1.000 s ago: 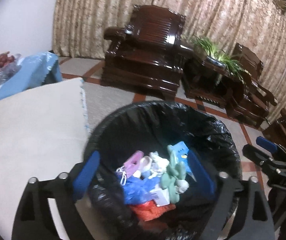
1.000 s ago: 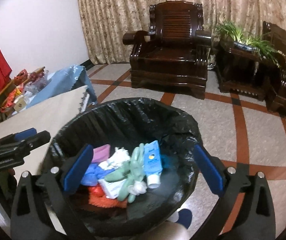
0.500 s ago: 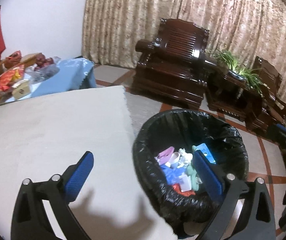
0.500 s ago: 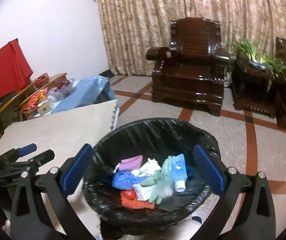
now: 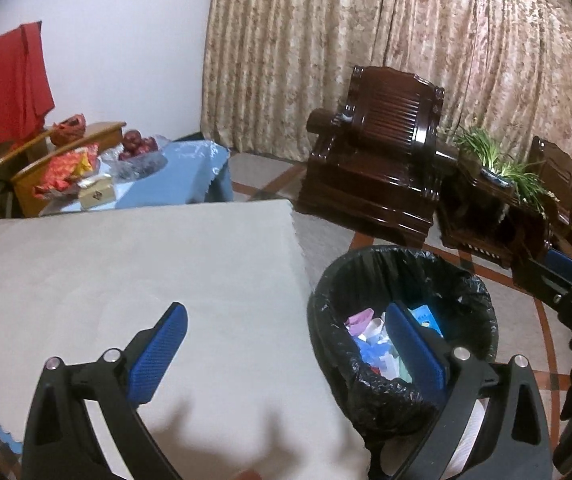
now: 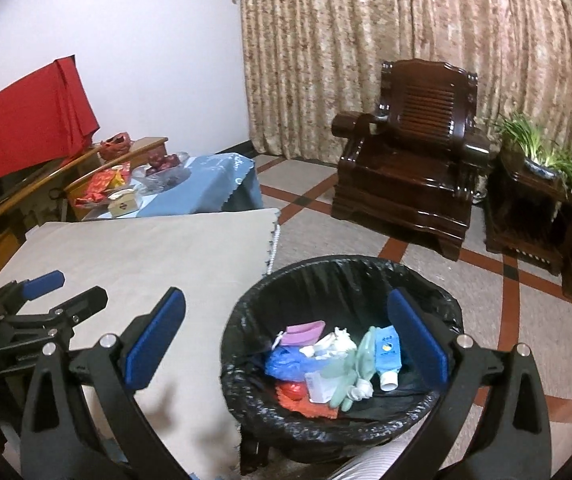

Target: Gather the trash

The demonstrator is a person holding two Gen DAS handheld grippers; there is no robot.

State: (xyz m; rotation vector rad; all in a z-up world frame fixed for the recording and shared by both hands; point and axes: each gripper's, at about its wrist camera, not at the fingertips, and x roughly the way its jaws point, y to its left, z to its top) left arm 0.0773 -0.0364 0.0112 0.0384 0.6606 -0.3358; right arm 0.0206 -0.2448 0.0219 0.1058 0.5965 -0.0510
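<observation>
Hovering empty | left gripper [image 5: 282, 354] and right gripper [image 6: 286, 340] both spread wide | trash [image 6: 326, 364] is lying inside bin [image 6: 438, 304] beside table [image 5: 126, 280] | scanning table before descending seems wise.

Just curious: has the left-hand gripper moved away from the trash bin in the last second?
Yes. The left gripper has drawn back and leftward from the bin, over the table.
</observation>
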